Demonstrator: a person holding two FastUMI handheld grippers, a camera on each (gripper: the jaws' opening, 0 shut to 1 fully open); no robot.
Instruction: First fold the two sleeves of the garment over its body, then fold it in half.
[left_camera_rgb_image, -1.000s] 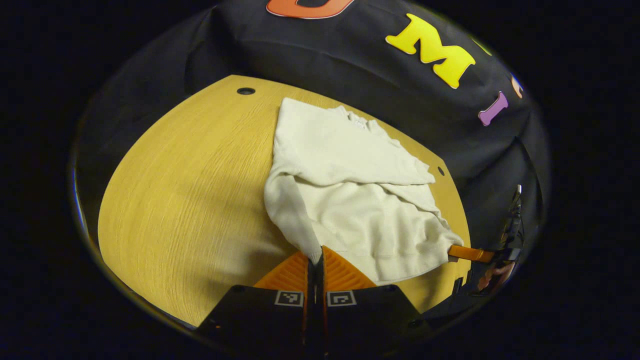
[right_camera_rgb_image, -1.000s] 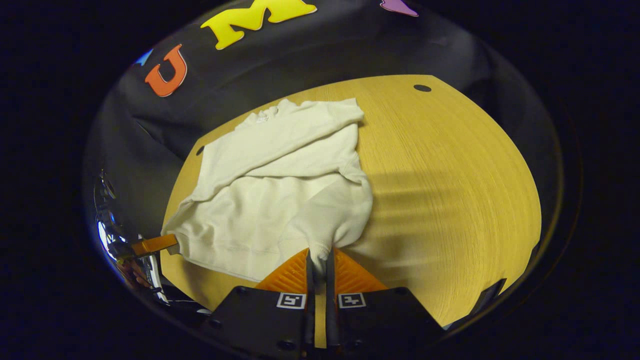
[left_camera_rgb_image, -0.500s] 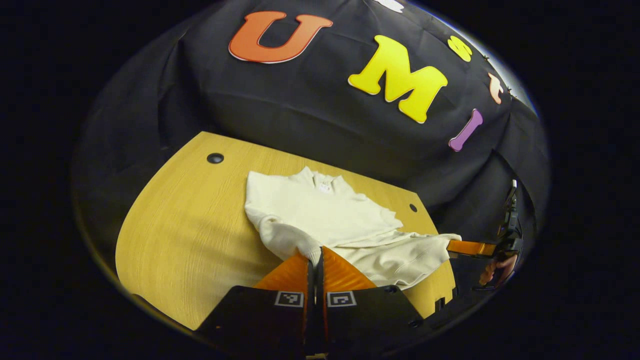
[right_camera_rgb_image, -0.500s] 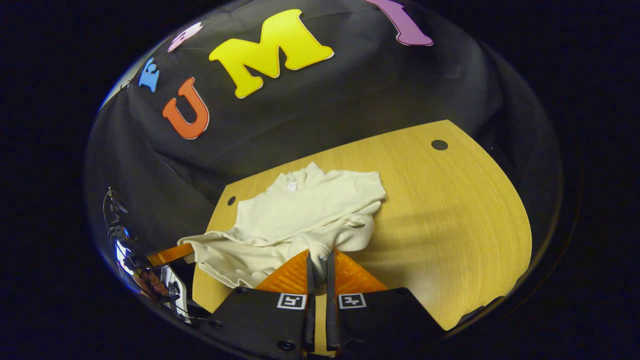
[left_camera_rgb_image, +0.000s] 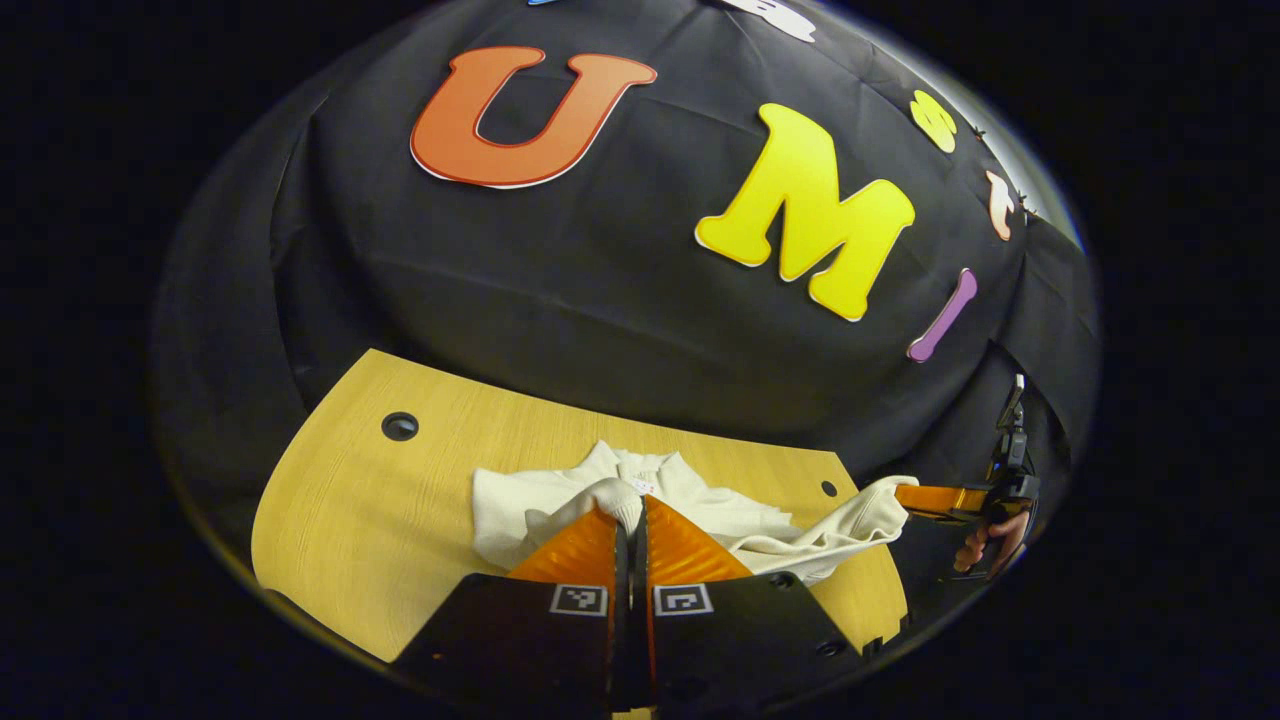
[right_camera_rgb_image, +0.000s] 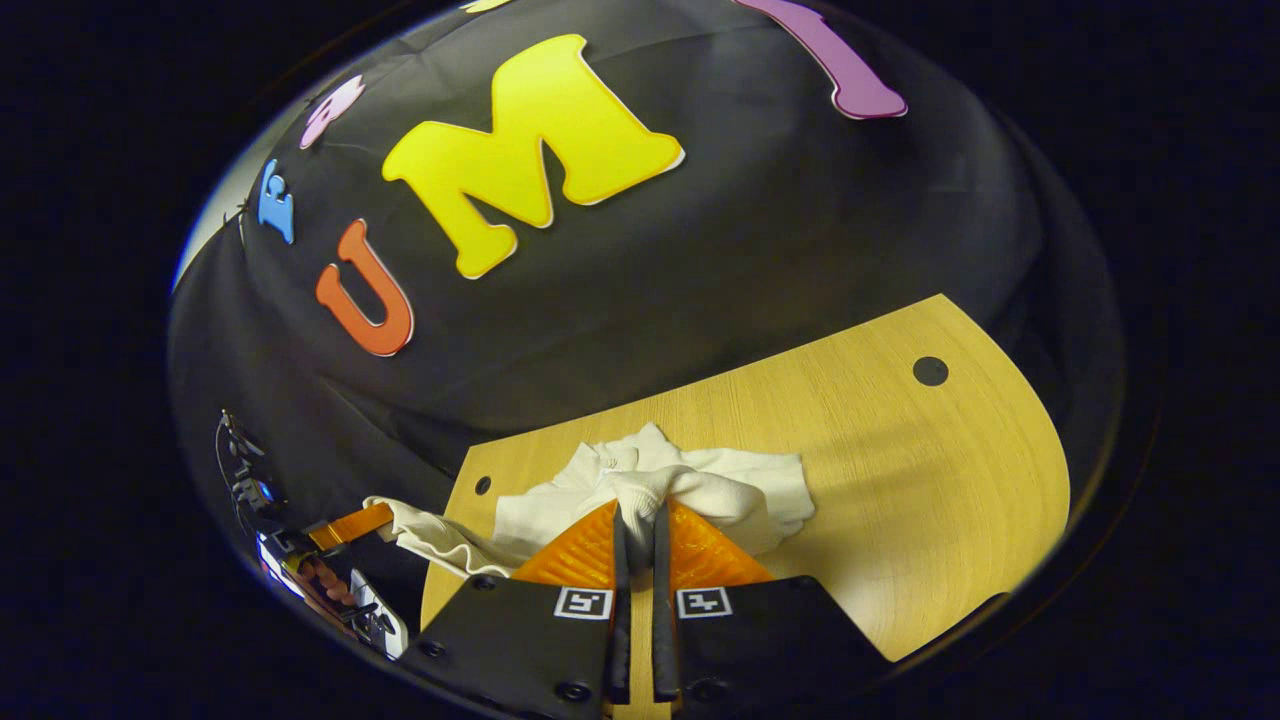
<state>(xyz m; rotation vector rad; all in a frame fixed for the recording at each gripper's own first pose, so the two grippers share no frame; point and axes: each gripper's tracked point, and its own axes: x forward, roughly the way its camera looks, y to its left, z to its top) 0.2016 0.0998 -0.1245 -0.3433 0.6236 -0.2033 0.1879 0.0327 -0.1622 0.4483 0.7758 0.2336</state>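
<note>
Left gripper view: both grippers, left gripper (left_camera_rgb_image: 630, 512) and right gripper (right_camera_rgb_image: 638, 510), pinching the garment (left_camera_rgb_image: 700, 505), have carried its hem toward the collar.

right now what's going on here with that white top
A person is folding a cream garment on a wooden table with two handheld grippers. The left gripper and the right gripper are each shut on a bottom corner of it, lifted above the table and carried toward the collar end. The sleeves look already folded in, so this is the fold in half, not yet laid down.
</note>
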